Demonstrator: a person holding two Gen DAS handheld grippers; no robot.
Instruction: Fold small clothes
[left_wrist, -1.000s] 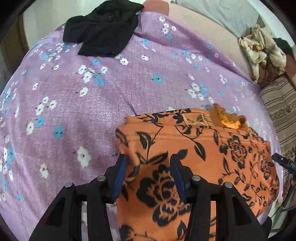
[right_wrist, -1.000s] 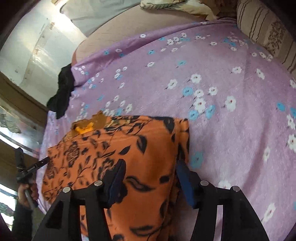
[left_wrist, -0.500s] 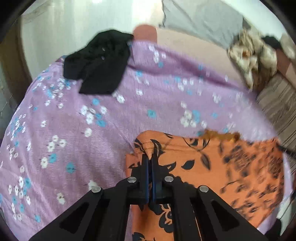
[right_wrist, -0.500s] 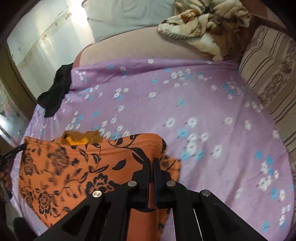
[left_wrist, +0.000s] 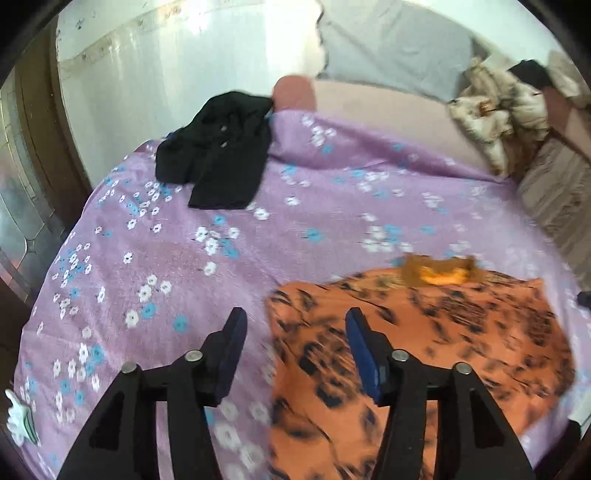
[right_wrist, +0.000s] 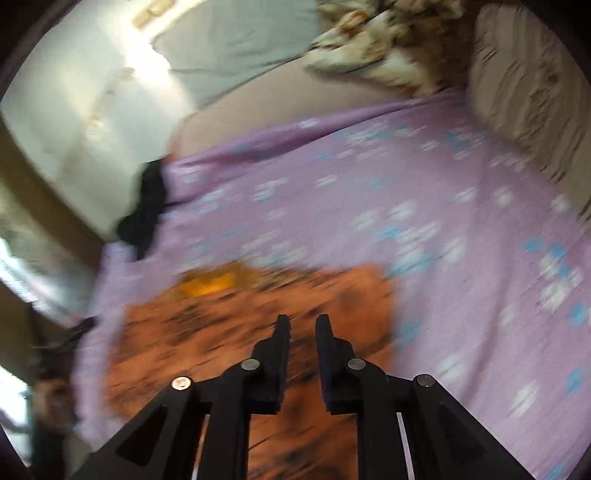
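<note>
An orange garment with black flowers (left_wrist: 424, 332) lies folded on the purple flowered bedspread (left_wrist: 184, 277), its mustard collar at the far edge. My left gripper (left_wrist: 295, 325) is open above the garment's left edge and holds nothing. In the blurred right wrist view the garment (right_wrist: 221, 332) lies under my right gripper (right_wrist: 303, 328), whose jaws stand a narrow gap apart with no cloth between them.
A black garment (left_wrist: 218, 147) lies at the bed's far left corner, also in the right wrist view (right_wrist: 147, 206). A crumpled beige cloth (left_wrist: 498, 114) and a striped pillow (left_wrist: 554, 195) sit at the far right. A grey pillow (left_wrist: 391, 44) lies beyond.
Both grippers were shut on the garment's near edge half a second ago. They have let go, opened and lifted back. The garment has dropped flat on the bed.
</note>
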